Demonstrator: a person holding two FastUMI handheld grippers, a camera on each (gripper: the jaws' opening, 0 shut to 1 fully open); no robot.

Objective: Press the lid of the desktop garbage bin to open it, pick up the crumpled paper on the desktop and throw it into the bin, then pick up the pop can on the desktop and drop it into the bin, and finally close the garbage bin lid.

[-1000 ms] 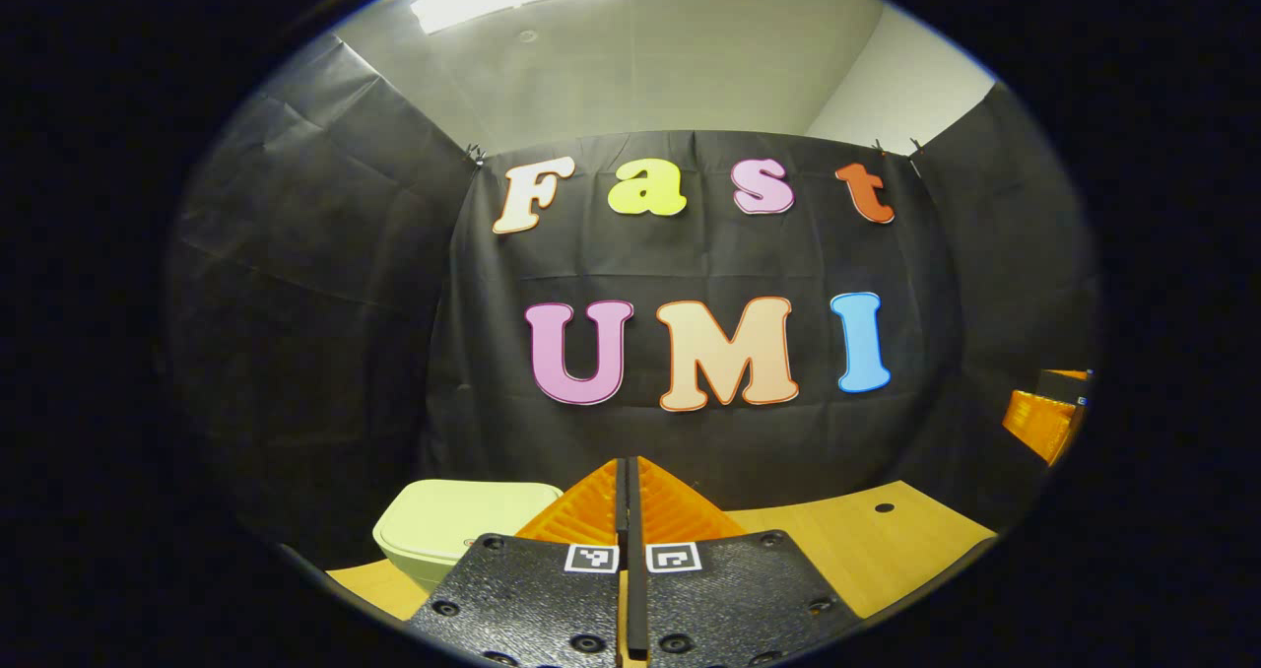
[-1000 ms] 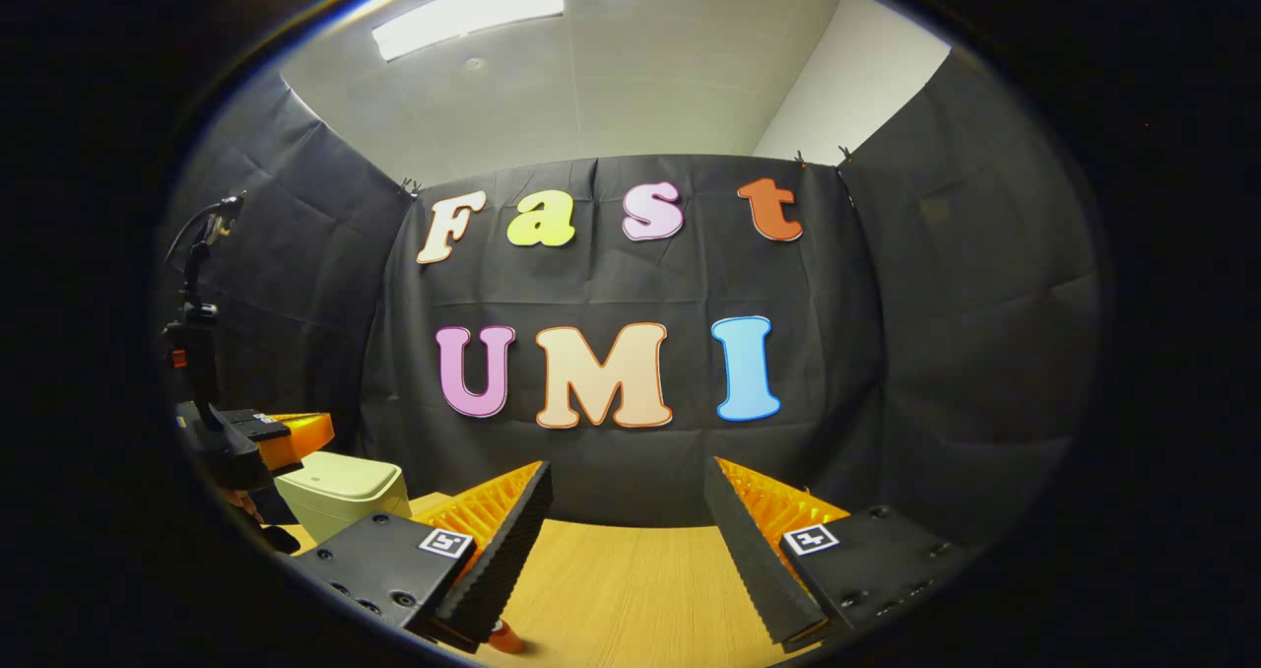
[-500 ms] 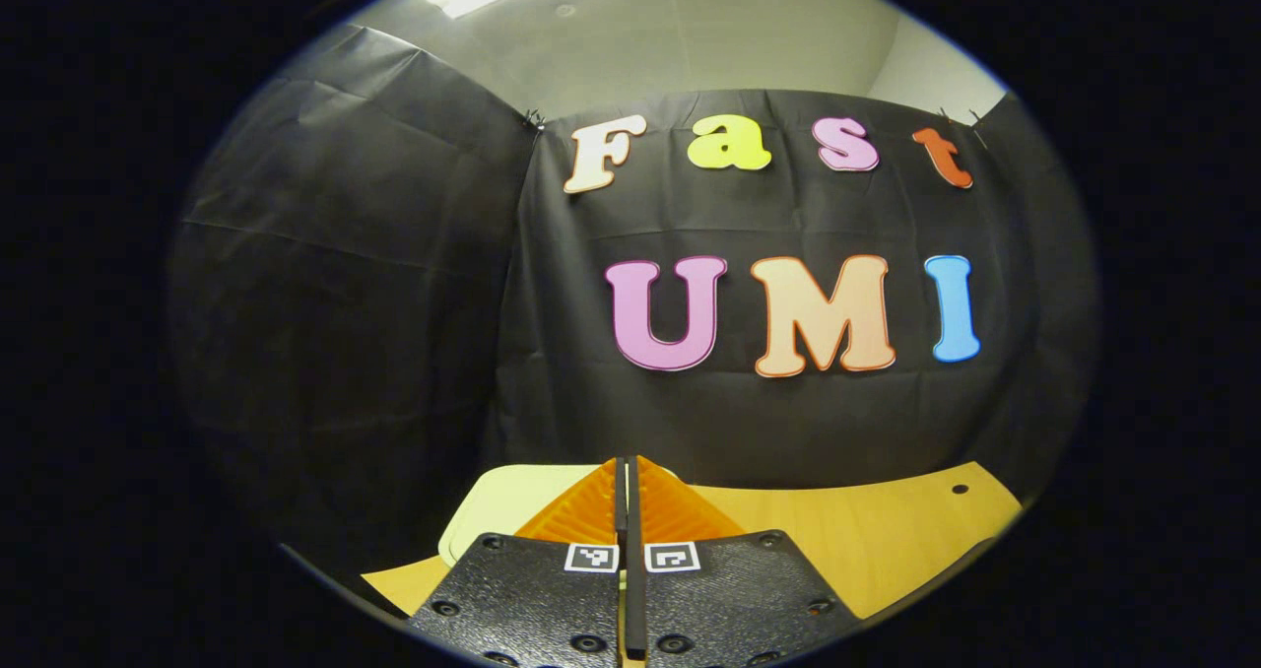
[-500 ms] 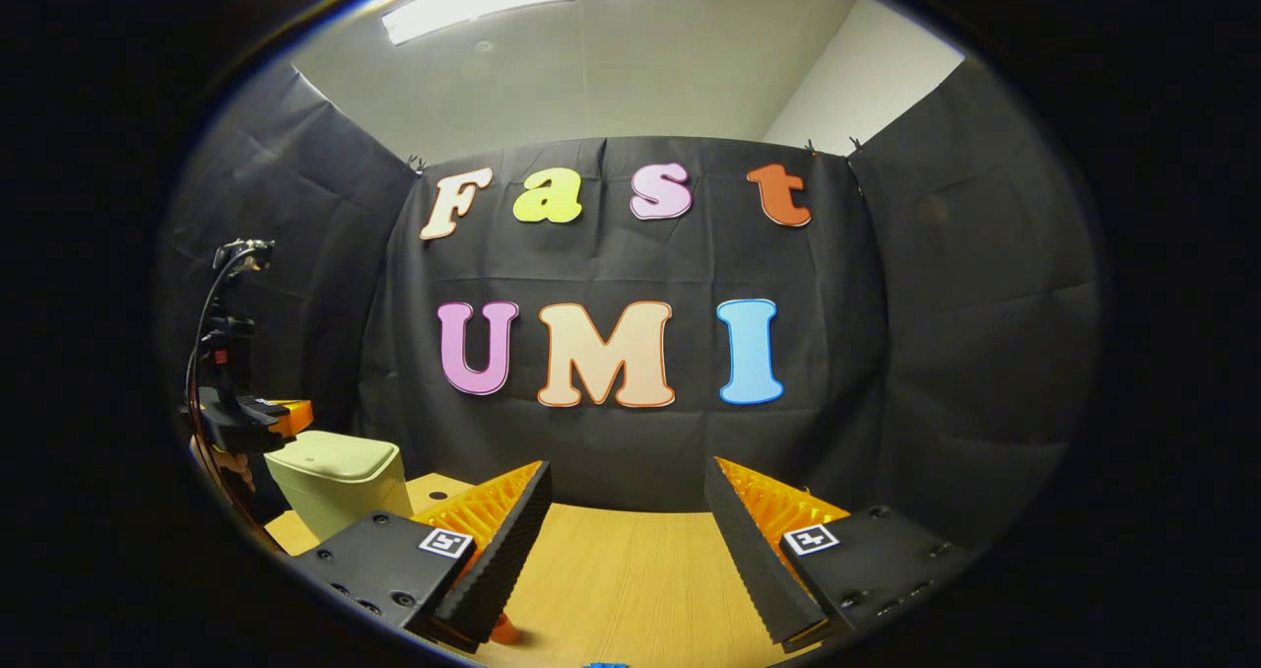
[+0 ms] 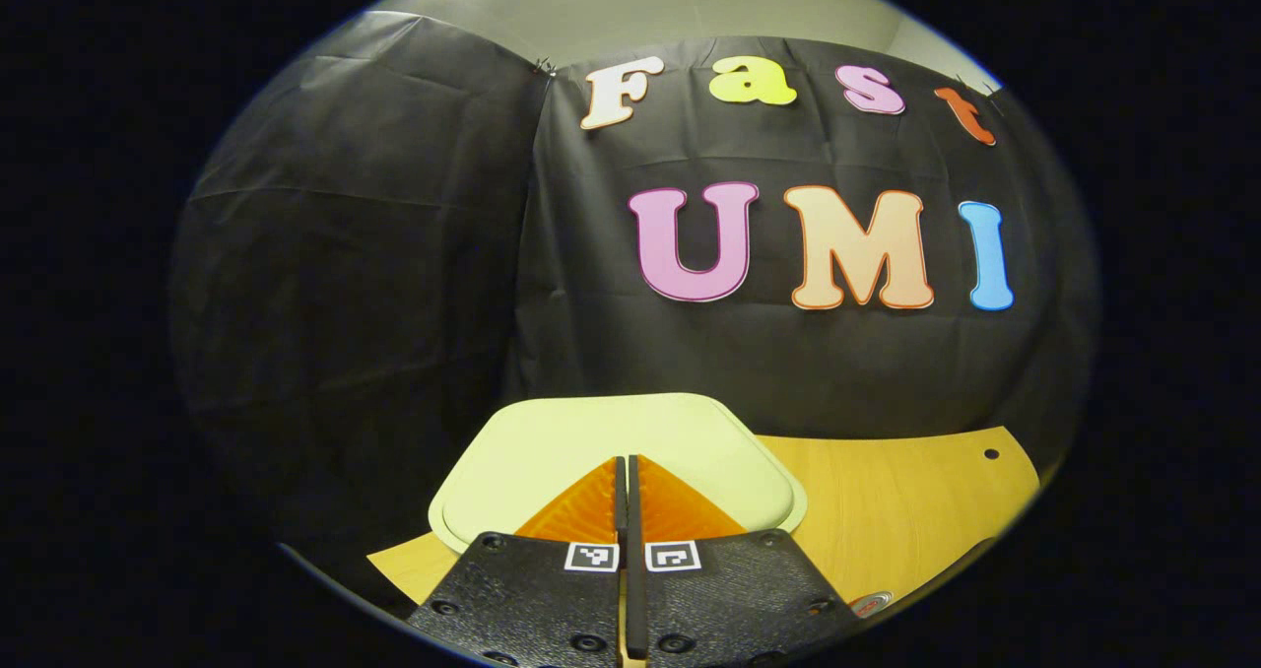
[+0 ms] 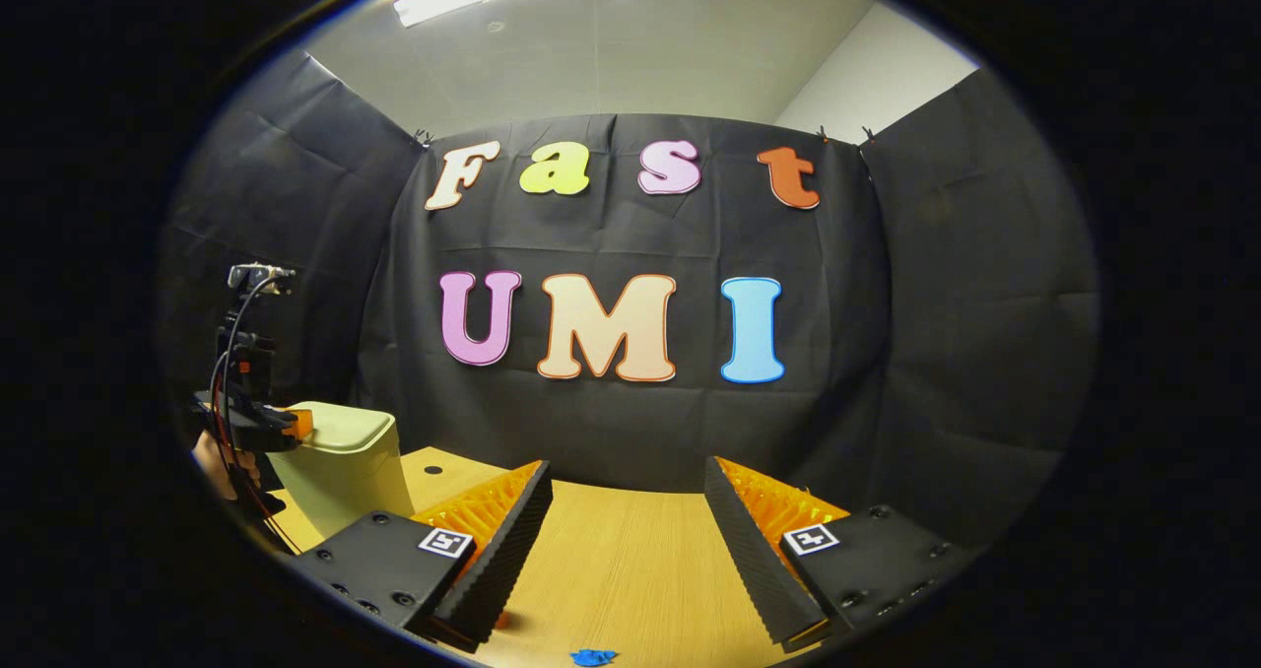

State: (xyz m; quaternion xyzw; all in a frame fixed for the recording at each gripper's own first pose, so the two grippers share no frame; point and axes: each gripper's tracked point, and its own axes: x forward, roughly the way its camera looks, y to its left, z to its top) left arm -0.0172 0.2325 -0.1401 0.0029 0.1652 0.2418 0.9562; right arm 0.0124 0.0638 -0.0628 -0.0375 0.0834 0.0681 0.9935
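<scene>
Left gripper [image 5: 627,463], fingers together, has come down over the garbage bin [image 6: 345,466] at the desktop's [image 6: 630,560] left edge — tips now above its closed lid [image 5: 611,441], ready to press. Right gripper [image 6: 628,510] waits, fingers apart, empty.

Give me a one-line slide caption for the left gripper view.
Left gripper, fingers together, poised over the bin's closed lid on the wooden table.

Left tool [image 5: 627,471]: textured black plates, screws, square markers
</scene>
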